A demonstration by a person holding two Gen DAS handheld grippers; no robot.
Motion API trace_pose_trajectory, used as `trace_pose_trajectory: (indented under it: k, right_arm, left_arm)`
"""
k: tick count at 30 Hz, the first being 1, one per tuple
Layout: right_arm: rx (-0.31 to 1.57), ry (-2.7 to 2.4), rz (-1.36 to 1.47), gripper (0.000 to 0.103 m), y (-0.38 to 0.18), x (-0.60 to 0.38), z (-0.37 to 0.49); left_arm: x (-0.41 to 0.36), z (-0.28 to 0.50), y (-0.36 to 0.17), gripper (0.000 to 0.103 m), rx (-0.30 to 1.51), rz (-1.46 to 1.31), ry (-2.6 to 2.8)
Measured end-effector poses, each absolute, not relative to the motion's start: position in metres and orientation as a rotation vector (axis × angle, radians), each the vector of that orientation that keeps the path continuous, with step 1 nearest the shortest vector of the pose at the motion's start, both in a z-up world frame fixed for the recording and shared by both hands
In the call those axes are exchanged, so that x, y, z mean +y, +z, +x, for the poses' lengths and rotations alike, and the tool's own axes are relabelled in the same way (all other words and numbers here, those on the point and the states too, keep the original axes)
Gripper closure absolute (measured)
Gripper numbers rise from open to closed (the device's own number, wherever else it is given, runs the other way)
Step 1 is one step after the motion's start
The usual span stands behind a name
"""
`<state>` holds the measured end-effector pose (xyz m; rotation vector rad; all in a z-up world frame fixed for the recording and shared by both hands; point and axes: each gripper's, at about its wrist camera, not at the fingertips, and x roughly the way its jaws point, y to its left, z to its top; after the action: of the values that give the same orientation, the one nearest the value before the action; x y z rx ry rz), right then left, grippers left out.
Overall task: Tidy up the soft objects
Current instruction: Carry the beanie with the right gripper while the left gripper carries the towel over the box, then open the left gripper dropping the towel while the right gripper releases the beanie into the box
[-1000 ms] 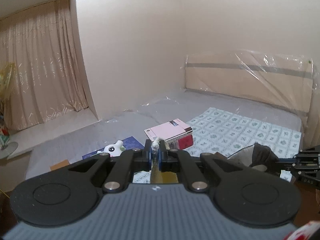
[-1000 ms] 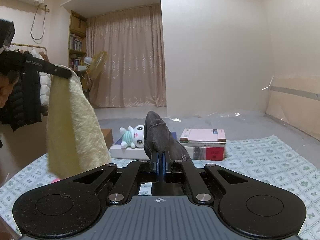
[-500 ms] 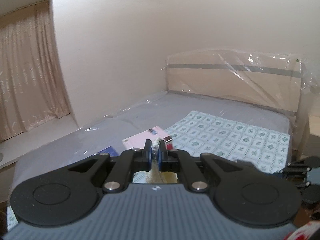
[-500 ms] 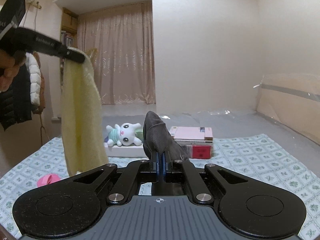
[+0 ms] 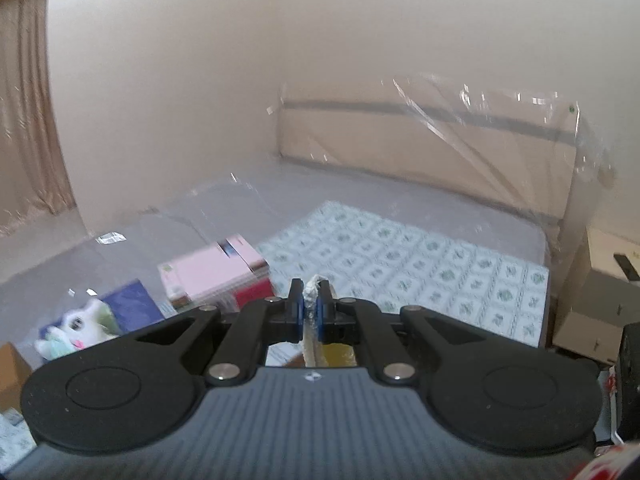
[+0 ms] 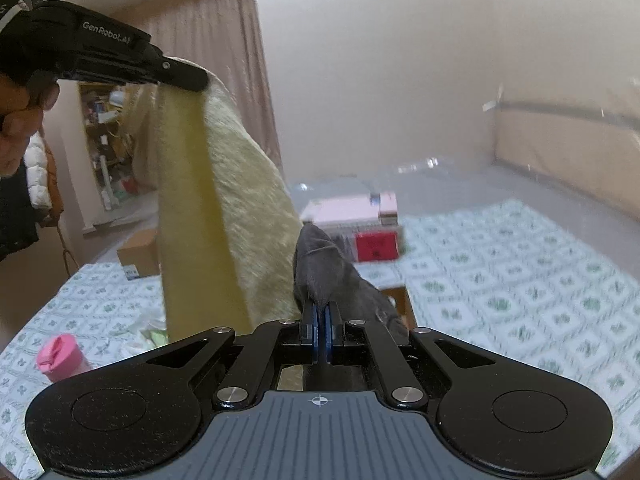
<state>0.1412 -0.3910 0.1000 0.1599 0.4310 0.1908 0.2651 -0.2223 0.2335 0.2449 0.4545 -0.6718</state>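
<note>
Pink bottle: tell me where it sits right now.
In the right wrist view the pink bottle lies low on the left, on the patterned sheet, below the hanging yellow towel.

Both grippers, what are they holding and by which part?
Left gripper pinches the yellow towel by its top edge; right gripper pinches the grey cloth near one end.

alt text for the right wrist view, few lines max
The right gripper is shut on a dark grey cloth above a bed with a green-patterned sheet. At upper left, the left gripper holds a hanging cream-yellow towel. Pink books and a pink cup lie on the bed.
</note>
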Motion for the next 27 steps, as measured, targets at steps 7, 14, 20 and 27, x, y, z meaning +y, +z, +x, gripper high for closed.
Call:
trace_pose_trajectory:
  k: [7,14,20,27]
  right_arm:
    - [0.538,0.163,0.214,0.100,0.050,-0.406,0.168]
    - [0.622,0.165,0.210,0.100,0.013,-0.407,0.183]
    - [0.676,0.168,0.172,0.100,-0.007,-0.397,0.194]
    - [0.703,0.179,0.165,0.098,-0.017,-0.392,0.190]
  left_arm:
    - [-0.265,0.308,0.148,0.098,0.591,0.243,-0.693]
    - [-0.268,0.335,0.088,0.094,0.704,0.237,-0.661]
    - [-0.254,0.334,0.064,0.058,0.749,0.257,-0.631]
    - [-0.229,0.312,0.058,0.046,0.751,0.280,-0.577]
